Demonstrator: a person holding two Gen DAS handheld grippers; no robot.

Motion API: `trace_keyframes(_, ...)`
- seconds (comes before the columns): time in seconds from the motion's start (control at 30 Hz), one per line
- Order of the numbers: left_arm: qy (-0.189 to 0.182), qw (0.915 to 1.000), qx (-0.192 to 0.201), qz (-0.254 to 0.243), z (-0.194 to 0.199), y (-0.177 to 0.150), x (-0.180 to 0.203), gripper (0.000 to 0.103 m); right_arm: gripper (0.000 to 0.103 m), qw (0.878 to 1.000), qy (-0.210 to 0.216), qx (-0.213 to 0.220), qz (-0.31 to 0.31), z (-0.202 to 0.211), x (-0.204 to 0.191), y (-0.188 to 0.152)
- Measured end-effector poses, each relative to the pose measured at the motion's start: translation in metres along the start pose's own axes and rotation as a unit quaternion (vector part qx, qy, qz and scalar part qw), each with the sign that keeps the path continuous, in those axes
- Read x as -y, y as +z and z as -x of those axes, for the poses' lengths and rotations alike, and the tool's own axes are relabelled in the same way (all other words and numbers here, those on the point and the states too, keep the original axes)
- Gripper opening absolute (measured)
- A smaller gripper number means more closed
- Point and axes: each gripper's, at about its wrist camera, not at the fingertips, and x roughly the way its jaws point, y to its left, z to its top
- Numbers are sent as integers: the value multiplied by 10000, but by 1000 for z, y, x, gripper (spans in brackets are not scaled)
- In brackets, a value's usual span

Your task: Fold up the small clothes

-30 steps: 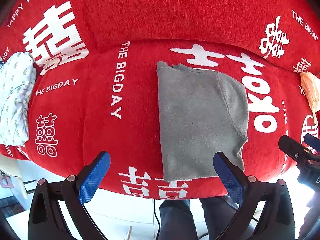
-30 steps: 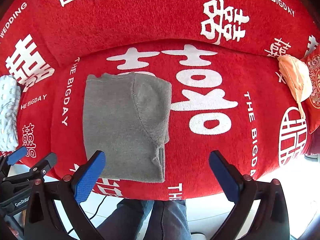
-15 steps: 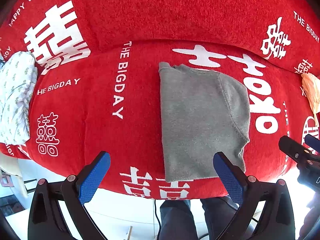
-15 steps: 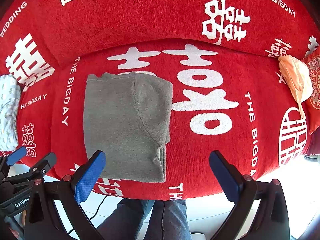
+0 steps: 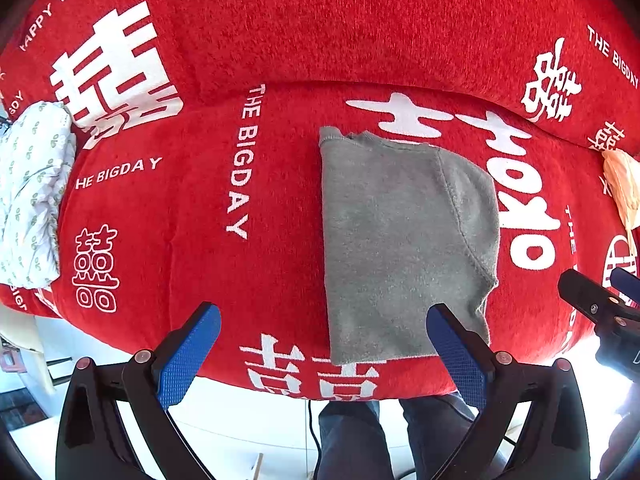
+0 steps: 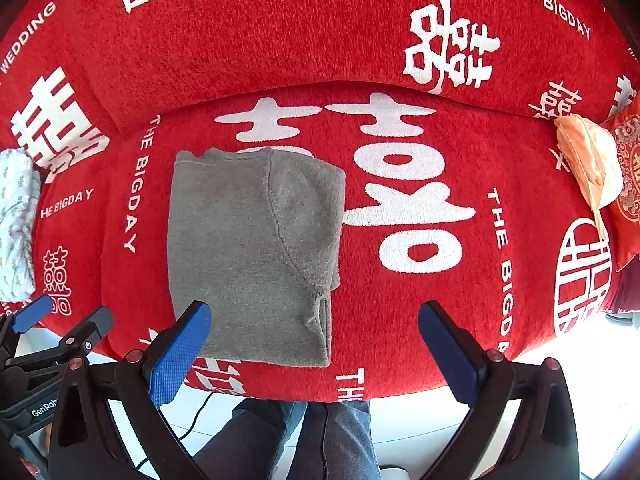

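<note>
A grey knit garment (image 5: 404, 240) lies folded lengthwise on the red sofa seat (image 5: 192, 216); it also shows in the right wrist view (image 6: 252, 248). My left gripper (image 5: 324, 348) is open and empty, held above the seat's front edge, with its right finger over the garment's near right corner. My right gripper (image 6: 316, 344) is open and empty, with its left finger over the garment's near left corner. Each gripper shows at the edge of the other's view.
A white patterned cloth (image 5: 32, 196) lies at the seat's left end. An orange garment (image 6: 588, 160) lies at the right end beside a patterned cushion (image 6: 628, 176). The person's legs (image 6: 312, 440) stand in front of the sofa. The sofa's backrest (image 6: 320, 28) rises behind.
Both grippers have crept slightly, so the garment has shifted a little in each view. Nothing was taken hold of or let go.
</note>
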Motion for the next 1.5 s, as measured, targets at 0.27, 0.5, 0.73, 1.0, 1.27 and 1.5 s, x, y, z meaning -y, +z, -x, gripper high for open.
trace_keyframes(0.27, 5, 10000, 9, 19, 1, -1, 0, 103, 103, 10000, -15, 11, 8, 2, 0, 1)
trace_keyframes(0.5, 9, 10000, 4, 25, 2, -1, -1, 103, 103, 10000, -24, 21, 16, 2, 0, 2)
trace_keyframes(0.73, -23, 10000, 65, 67, 5, -1, -2, 103, 103, 10000, -57, 55, -35, 5, -2, -1)
trace_keyframes(1.0, -37, 9999, 133, 74, 6, 0, -4, 103, 103, 9998, -103, 140, -61, 8, -8, -2)
trace_keyframes(1.27, -92, 9997, 237, 57, 8, 0, -6, 103, 103, 9996, -171, 207, -124, 11, -13, -4)
trace_keyframes(1.5, -140, 9995, 265, 57, 7, -3, -11, 103, 103, 9993, -248, 220, -173, 12, -17, -7)
